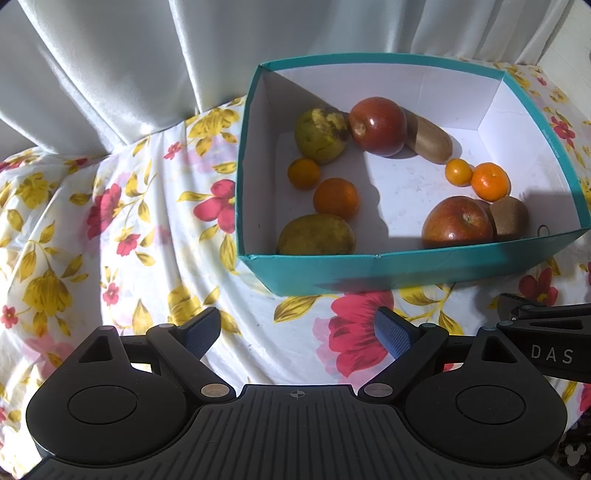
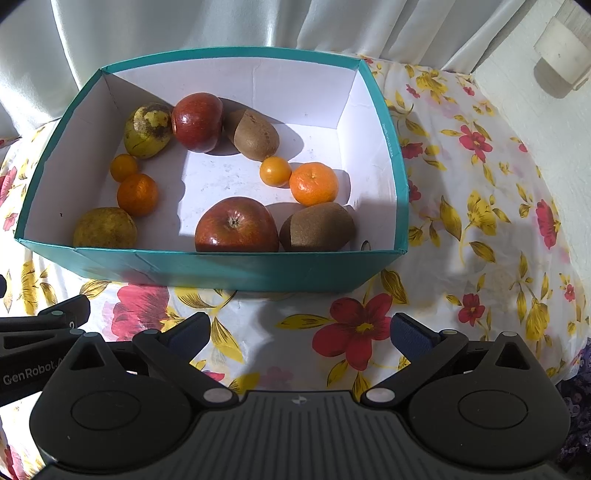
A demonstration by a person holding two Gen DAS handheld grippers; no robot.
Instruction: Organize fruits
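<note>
L gripper (image 1: 297,334): fingers spread wide, nothing between them, hovering over the flowered cloth (image 1: 129,229) just short of the box's near wall. R gripper (image 2: 301,332): same, wide apart, holding nothing, alongside the left. My guess: both parked back so the cams take in the whole box.

Teal box (image 2: 221,267) on the cloth, curtain (image 2: 184,26) behind. All fruit I can see is inside it. Left wall, far to near: pear (image 2: 147,129), small orange (image 2: 124,167), mandarin (image 2: 137,194), pear (image 2: 105,227). Far side: apple (image 2: 197,122) touching kiwi (image 2: 255,136). Middle: small orange (image 2: 275,171) against mandarin (image 2: 314,183). Near wall: apple (image 2: 236,225), kiwi (image 2: 317,226).

Kinds look mixed, not grouped. Fits either sorting pending or boxing done; can't tell.
</note>
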